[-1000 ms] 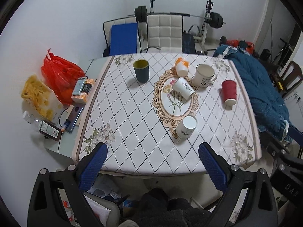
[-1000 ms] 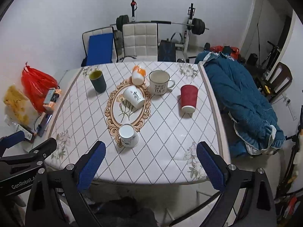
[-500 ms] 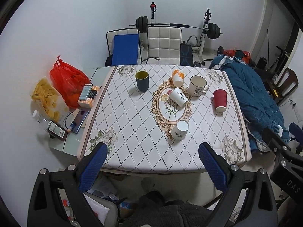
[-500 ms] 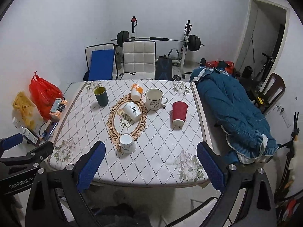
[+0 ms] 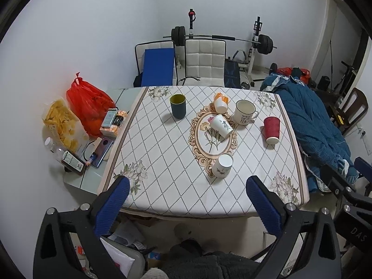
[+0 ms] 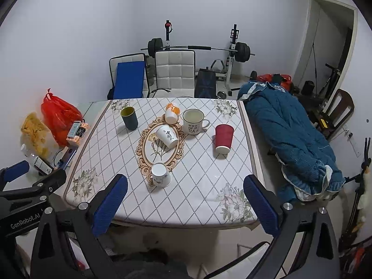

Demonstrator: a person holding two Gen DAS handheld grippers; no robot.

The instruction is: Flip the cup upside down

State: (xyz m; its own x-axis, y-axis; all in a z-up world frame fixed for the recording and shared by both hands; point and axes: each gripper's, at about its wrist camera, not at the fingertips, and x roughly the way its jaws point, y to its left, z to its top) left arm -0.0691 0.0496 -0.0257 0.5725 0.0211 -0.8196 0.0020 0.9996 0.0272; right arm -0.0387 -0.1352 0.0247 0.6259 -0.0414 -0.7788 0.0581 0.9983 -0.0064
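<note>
Several cups stand or lie on a table with a diamond-pattern cloth [image 5: 162, 153]. A dark green cup [image 5: 177, 106] stands upright at the far left. A white mug [image 5: 244, 112] stands upright. A red paper cup [image 5: 271, 130] is upside down at the right. A white cup with writing [image 5: 221, 125] and an orange-white cup [image 5: 220, 102] lie on their sides. A small white cup [image 5: 222, 165] sits nearest, also in the right wrist view [image 6: 160, 175]. My left gripper [image 5: 186, 200] and right gripper [image 6: 184, 197] are open and empty, held high before the table's near edge.
A red bag [image 5: 89, 103], a snack bag [image 5: 61, 122], bottles and a phone crowd a side table at the left. A blue quilt [image 5: 309, 121] lies at the right. White chairs [image 5: 204, 61] and a barbell rack [image 5: 255, 44] stand behind the table.
Both grippers have pulled back and risen away from the table, so the cups look smaller and more of the room shows. The cups have not moved.
</note>
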